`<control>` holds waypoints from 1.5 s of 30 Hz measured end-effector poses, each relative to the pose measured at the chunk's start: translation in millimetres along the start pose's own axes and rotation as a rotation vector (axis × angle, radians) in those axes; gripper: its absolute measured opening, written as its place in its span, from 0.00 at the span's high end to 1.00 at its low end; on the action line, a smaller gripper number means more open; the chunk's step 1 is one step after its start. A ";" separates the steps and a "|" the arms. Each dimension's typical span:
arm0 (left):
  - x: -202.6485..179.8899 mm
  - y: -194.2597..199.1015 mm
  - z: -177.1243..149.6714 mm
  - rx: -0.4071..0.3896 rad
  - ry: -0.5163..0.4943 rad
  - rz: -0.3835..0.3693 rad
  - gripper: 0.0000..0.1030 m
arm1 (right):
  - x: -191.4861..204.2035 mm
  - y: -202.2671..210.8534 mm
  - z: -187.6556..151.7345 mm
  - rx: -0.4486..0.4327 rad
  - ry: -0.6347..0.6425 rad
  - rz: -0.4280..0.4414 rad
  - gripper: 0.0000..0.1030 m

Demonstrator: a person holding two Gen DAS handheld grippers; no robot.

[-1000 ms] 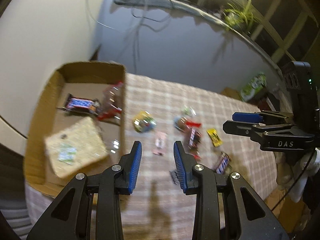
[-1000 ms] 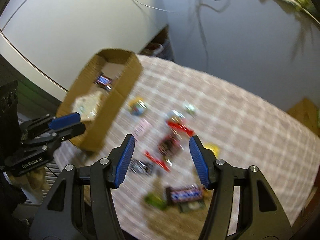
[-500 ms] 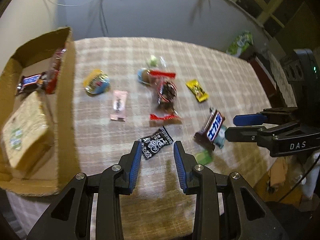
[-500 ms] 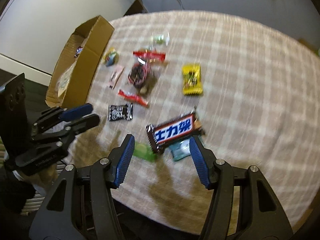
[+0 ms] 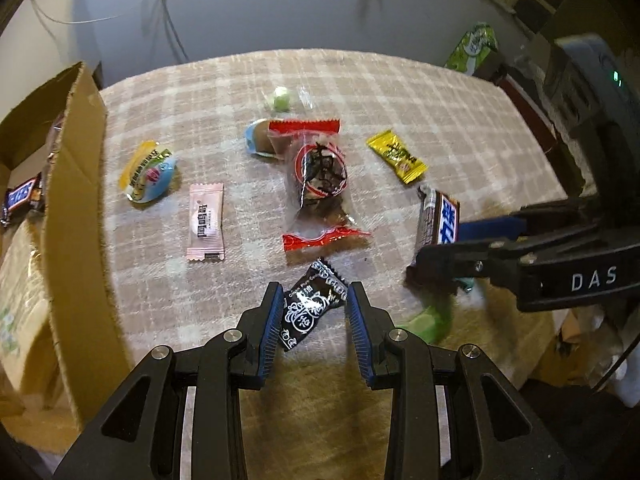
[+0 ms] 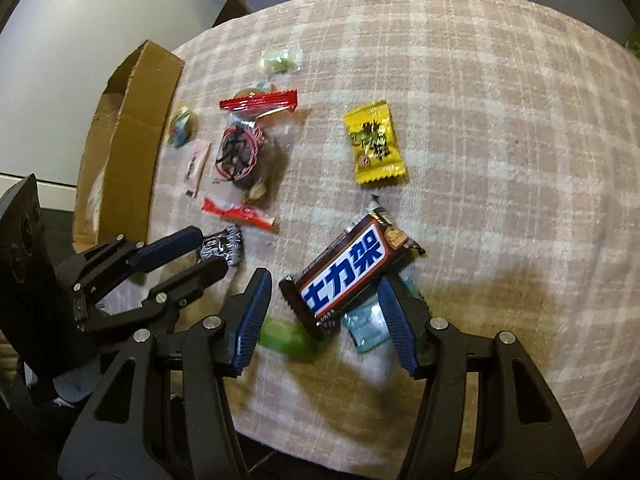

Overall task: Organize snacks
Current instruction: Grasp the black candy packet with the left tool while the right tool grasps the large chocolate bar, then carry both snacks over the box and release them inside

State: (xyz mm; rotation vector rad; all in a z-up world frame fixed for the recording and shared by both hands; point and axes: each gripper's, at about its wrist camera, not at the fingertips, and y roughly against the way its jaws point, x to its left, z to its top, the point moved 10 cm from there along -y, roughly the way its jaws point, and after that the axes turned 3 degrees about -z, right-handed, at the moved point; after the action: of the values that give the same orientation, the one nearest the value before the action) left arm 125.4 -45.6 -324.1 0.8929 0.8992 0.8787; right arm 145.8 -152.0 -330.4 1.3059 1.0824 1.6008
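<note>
Loose snacks lie on a checked tablecloth (image 5: 460,128). My left gripper (image 5: 314,312) points down and stands open, with a black candy packet (image 5: 310,308) lying between its blue pads untouched. In the right wrist view the left gripper (image 6: 212,252) straddles that black packet (image 6: 224,246). My right gripper (image 6: 324,304) is closing around a brown chocolate bar (image 6: 352,264) with a blue and white label. The bar lies slanted between the pads, and they do not press on it. From the left wrist view the right gripper (image 5: 440,244) hangs over the chocolate bar (image 5: 438,216).
An open cardboard box (image 5: 76,184) at the left holds another chocolate bar (image 5: 20,198) and a pale bread-like pack. On the cloth lie a yellow candy (image 6: 374,142), a pink packet (image 5: 205,216), a clear red-ended bag (image 5: 320,176), and green (image 6: 286,336) and teal (image 6: 366,326) packets under the bar.
Both grippers have sunk toward the table and rolled. The left now straddles the black packet, the right the chocolate bar, and the box has slid toward the left edge of both views.
</note>
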 end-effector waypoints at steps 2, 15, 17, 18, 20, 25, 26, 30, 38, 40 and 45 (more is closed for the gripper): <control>-1.3 -0.4 -0.6 0.001 -0.017 0.002 0.69 | 1.0 -3.6 1.4 0.006 0.008 -0.014 0.45; -4.3 -3.4 -5.3 0.001 -0.143 0.086 0.81 | 18.8 -11.5 17.1 -0.014 0.176 -0.175 0.69; -6.2 -3.3 -5.4 -0.007 -0.144 0.090 0.84 | 19.3 -11.4 17.3 -0.017 0.181 -0.174 0.70; -5.0 -2.9 -5.4 -0.011 -0.139 0.090 0.85 | 19.5 -11.0 17.1 -0.018 0.181 -0.172 0.70; -4.0 -1.9 -5.4 -0.019 -0.119 0.077 0.87 | 19.8 -10.1 16.2 -0.021 0.181 -0.170 0.70; 0.4 2.2 -4.9 -0.038 -0.035 0.020 0.88 | 17.0 -8.1 8.9 -0.028 0.175 -0.152 0.71; 0.3 2.4 -4.6 -0.039 -0.024 0.012 0.88 | 11.8 -5.0 5.7 -0.029 0.173 -0.150 0.71; 3.9 9.0 -3.4 -0.056 0.021 -0.007 0.91 | 3.8 1.7 6.0 -0.043 0.166 -0.139 0.71; 3.7 10.5 0.5 -0.068 0.018 0.008 0.94 | -7.5 10.5 4.8 -0.038 0.168 -0.146 0.71; -1.2 7.3 3.5 -0.058 0.005 0.002 0.92 | -6.3 10.3 2.4 -0.037 0.167 -0.144 0.71; 3.7 -5.3 11.8 -0.047 0.019 0.041 0.83 | -4.2 9.4 -0.2 -0.037 0.165 -0.144 0.71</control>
State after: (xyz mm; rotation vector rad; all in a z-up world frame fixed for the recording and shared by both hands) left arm 138.7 -47.2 -325.8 0.8658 0.8756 0.9412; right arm 145.8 -159.0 -322.8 1.0615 1.2123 1.6339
